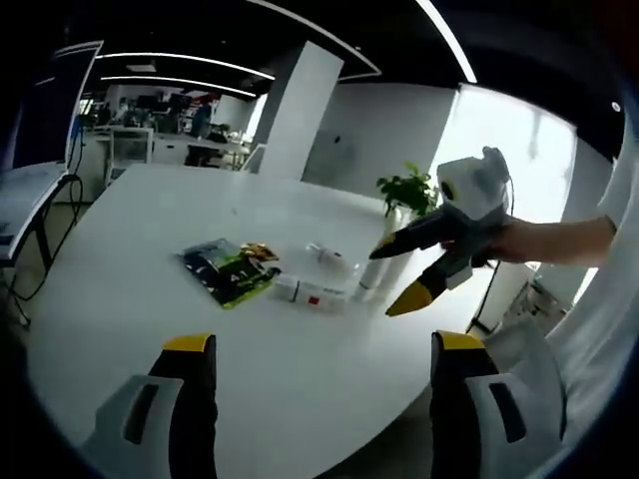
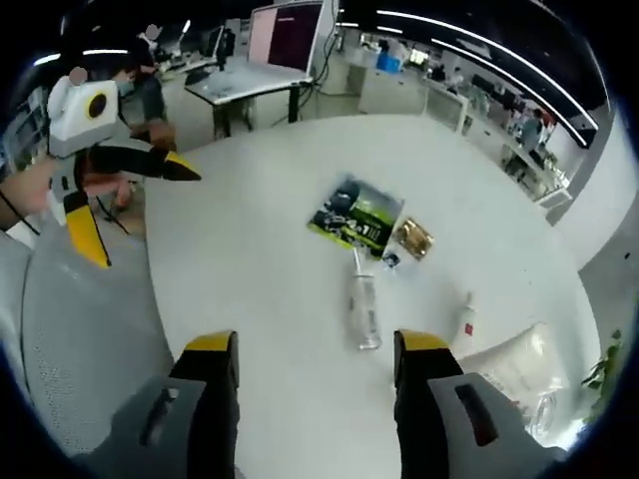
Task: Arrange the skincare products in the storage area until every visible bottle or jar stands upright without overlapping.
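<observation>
I am hovering both jaws spread, left hand-held gripper (image 1: 324, 344) and right hand-held gripper (image 2: 315, 344) empty; nothing is arranged yet, with the clear bottle (image 2: 365, 311) lying flat mid-bench (image 2: 250, 259) beside the white tube (image 2: 465, 321), waiting to be stood upright.

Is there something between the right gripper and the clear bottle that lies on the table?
Nothing visible. In the right gripper view, the clear bottle lies flat just beyond the open right gripper, with only bare white table between them.
</observation>
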`<act>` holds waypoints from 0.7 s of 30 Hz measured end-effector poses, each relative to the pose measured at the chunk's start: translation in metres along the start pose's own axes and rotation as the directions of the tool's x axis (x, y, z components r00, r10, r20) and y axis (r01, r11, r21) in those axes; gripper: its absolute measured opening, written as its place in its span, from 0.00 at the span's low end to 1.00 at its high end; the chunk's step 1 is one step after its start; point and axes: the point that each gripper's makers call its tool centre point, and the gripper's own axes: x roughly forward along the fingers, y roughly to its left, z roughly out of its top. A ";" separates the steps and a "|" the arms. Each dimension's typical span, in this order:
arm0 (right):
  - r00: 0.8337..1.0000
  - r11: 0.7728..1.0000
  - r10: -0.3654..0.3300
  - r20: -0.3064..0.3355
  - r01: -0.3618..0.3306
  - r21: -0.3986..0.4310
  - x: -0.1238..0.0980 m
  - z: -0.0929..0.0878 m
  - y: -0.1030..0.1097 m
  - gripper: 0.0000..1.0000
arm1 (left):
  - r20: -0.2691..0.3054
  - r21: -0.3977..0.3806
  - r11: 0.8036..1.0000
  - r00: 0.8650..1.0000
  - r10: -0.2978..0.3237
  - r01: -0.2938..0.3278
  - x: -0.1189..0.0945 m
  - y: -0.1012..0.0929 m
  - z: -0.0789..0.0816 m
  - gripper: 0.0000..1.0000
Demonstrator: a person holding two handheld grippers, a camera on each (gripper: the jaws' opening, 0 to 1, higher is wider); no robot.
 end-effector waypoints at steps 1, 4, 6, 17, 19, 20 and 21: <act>1.000 1.000 0.005 -0.013 -0.005 0.003 0.005 -0.002 -0.002 0.62 | 0.001 0.000 1.000 1.000 0.001 -0.001 0.000 0.000 0.000 0.81; 1.000 1.000 0.013 -0.024 -0.012 0.008 0.011 -0.001 -0.005 0.61 | 0.000 0.002 1.000 1.000 0.006 -0.006 0.000 0.002 0.000 0.81; 0.999 1.000 0.015 -0.035 -0.015 0.008 0.017 -0.003 -0.006 0.61 | -0.006 0.000 1.000 1.000 0.004 -0.004 0.001 0.002 -0.001 0.81; 0.995 0.999 0.043 -0.089 -0.041 0.028 0.044 -0.002 -0.016 0.57 | -0.027 0.018 1.000 0.999 0.022 -0.021 0.001 0.006 -0.004 0.79; 0.994 0.999 0.047 -0.103 -0.045 0.025 0.047 -0.002 -0.015 0.57 | -0.028 0.011 1.000 0.999 0.019 -0.019 0.001 0.007 -0.005 0.79; 0.993 0.999 0.048 -0.108 -0.045 0.025 0.049 -0.002 -0.016 0.57 | -0.029 0.009 1.000 0.999 0.019 -0.019 0.001 0.007 -0.005 0.79; 0.992 0.999 0.048 -0.116 -0.045 0.021 0.052 -0.002 -0.017 0.57 | -0.030 0.008 1.000 0.999 0.020 -0.020 0.001 0.007 -0.005 0.79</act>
